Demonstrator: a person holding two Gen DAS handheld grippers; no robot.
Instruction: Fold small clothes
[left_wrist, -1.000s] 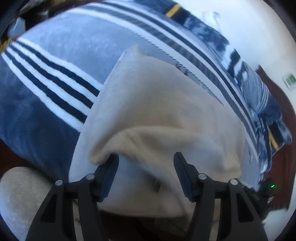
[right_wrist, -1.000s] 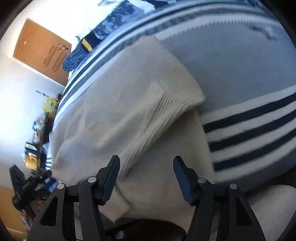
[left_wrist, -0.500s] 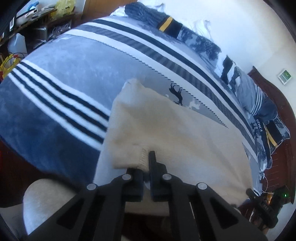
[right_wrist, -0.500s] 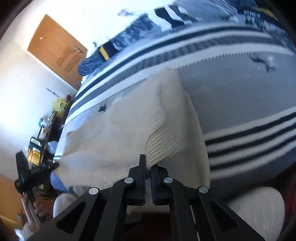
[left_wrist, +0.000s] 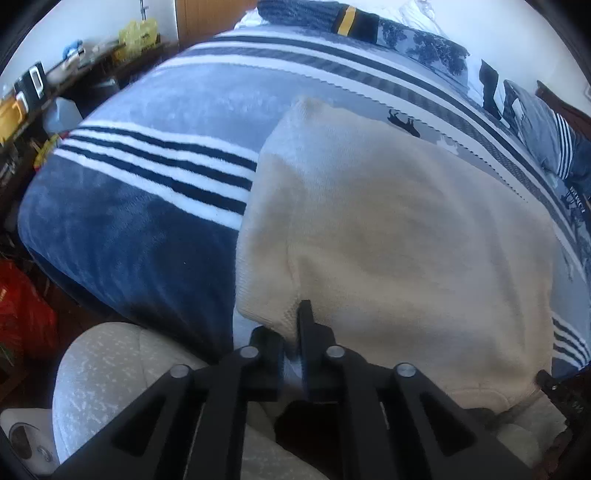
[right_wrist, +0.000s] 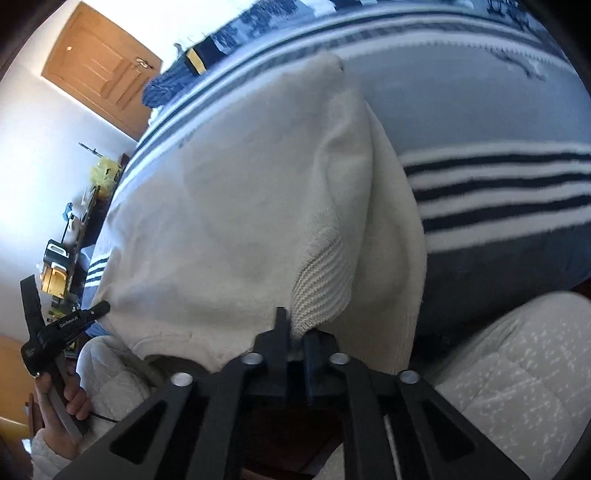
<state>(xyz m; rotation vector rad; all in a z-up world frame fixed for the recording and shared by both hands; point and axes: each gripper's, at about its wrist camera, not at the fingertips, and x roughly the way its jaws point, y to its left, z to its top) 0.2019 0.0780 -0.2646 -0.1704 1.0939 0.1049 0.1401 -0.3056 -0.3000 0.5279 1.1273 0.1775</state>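
Note:
A cream knit sweater (left_wrist: 388, 229) (right_wrist: 240, 206) lies spread on a blue and white striped blanket (left_wrist: 147, 229) (right_wrist: 480, 110), with its near part pulled up off the bed. My left gripper (left_wrist: 291, 325) pinches the ribbed edge at the sweater's near left corner; its jaws are opening slightly with the knit still between them. My right gripper (right_wrist: 295, 328) grips a ribbed cuff (right_wrist: 321, 280) folded over the near right side; its jaws are also opening a little around the fabric. The pads themselves are mostly hidden by the cloth.
Pillows and bedding (left_wrist: 424, 44) are piled at the far end of the bed. A cluttered desk (left_wrist: 55, 85) and a red bag (left_wrist: 18, 314) stand to the left, and a wooden door (right_wrist: 99, 74) is behind. The person's knees in light trousers (left_wrist: 110, 369) (right_wrist: 517, 369) are just below the grippers.
Both grippers went from wide open around the sweater's near edge to clamped on it, then drew it back toward the person, lifting the near edge. The left wrist rolled somewhat.

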